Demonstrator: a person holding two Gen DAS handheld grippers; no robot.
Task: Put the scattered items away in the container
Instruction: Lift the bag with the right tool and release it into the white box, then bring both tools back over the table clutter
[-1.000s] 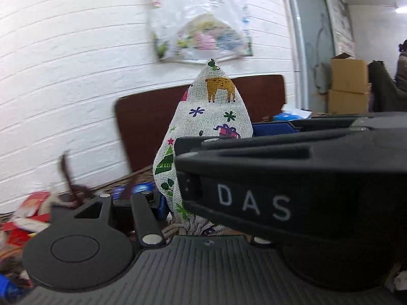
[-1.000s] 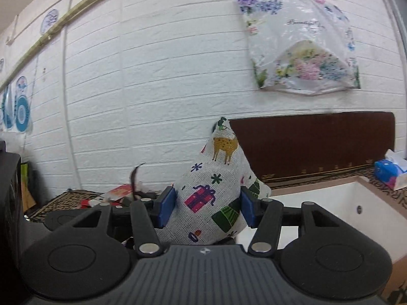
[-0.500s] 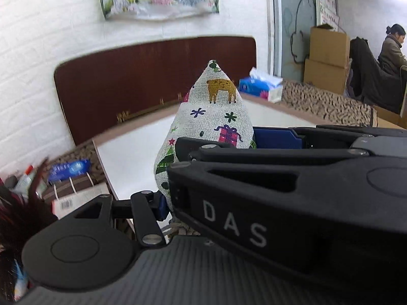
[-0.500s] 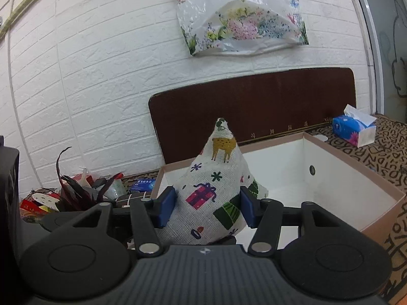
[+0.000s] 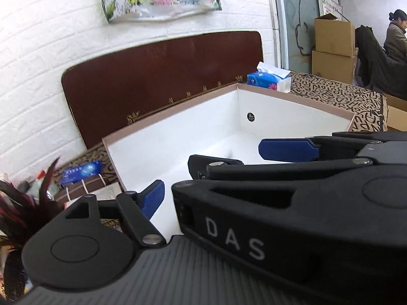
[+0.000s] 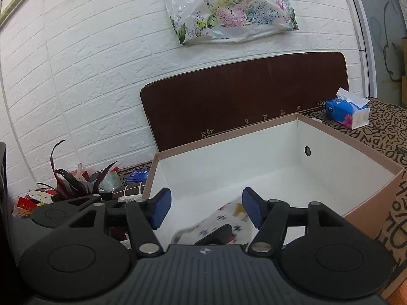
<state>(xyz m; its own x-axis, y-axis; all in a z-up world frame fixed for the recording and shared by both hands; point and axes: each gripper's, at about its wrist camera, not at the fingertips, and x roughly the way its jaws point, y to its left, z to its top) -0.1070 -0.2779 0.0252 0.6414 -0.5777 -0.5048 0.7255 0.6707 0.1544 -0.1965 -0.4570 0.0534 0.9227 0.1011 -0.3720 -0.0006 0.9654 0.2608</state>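
Both claws stand released over the open pink-rimmed white cardboard box [image 6: 279, 150]. Right gripper [image 6: 206, 207]: its blue pads are spread, jaws have just been opening, and nothing is pressed between them. The white printed fabric pouch with coloured Christmas motifs [image 6: 223, 218] lies blurred on the box floor, low in the gap between the pads, at about 6 o'clock of the box interior, touching neither pad as far as the blur allows.

Left gripper [image 5: 229, 175]: jaws have likewise just been opening. One blue pad [image 5: 152, 198] sits at 9 o'clock of the gap; the other is hidden behind the body of the right gripper, marked "DAS", which crosses the left wrist view from 3 o'clock. No object shows between the left pads; the pouch is not visible in this view.

Surroundings: dark brown rounded board [image 6: 244, 96] leaning against the white brick wall at 12 o'clock of the box. Blue tissue pack [image 6: 348, 113] on the patterned cloth at 2 o'clock. Clutter at 9 o'clock: dark red feathers [image 6: 68, 178], a blue flat packet [image 6: 137, 175], a brown striped pouch [image 5: 84, 189]. Floral plastic bag [image 6: 229, 10] hangs on the wall. A seated person [image 5: 395, 38] is at far right of the left wrist view, beside stacked cardboard cartons [image 5: 333, 48].
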